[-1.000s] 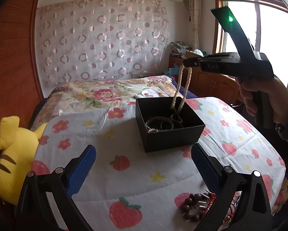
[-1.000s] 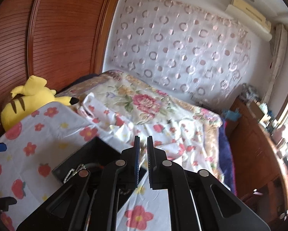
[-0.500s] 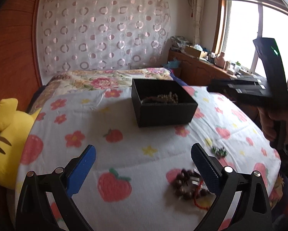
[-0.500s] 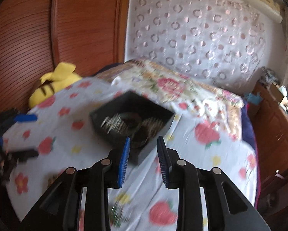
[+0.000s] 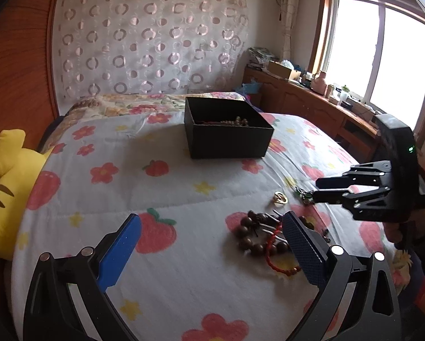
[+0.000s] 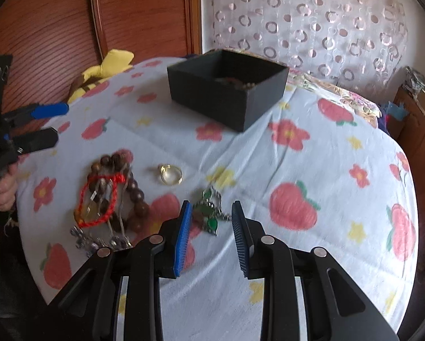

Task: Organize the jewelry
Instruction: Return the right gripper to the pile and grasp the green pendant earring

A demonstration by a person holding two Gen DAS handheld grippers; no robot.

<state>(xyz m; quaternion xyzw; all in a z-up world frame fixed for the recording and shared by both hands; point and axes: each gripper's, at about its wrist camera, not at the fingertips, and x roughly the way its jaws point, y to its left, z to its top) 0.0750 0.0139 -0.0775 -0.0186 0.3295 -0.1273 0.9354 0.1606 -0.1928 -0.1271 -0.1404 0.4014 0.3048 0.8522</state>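
A black box [image 5: 226, 145] with bead strands inside stands on the strawberry quilt. Nearer lie a gold ring [image 6: 170, 174], a green leaf pendant [image 6: 209, 213], a brown bead bracelet [image 6: 135, 196] and a red cord bracelet [image 6: 98, 199]. My right gripper [image 6: 211, 207] is open and low over the quilt, the green pendant lying between its blue pads without being touched. My left gripper [image 5: 212, 217] is wide open with nothing in it. The bead bracelet [image 5: 248, 228] lies just inside its right finger, and the right gripper [image 5: 315, 190] comes in from the right by the ring [image 5: 280, 198].
A yellow plush toy [image 5: 4, 187] lies at the quilt's left edge against the wooden headboard. A wooden cabinet [image 5: 312, 105] with clutter runs under the window on the right. Small silver pieces [image 6: 98, 241] lie by the bracelets near the quilt's front edge.
The right gripper let a beige bead strand down into the box, opened, and came down from above the box to the loose jewelry. The left gripper sank closer to the pile.
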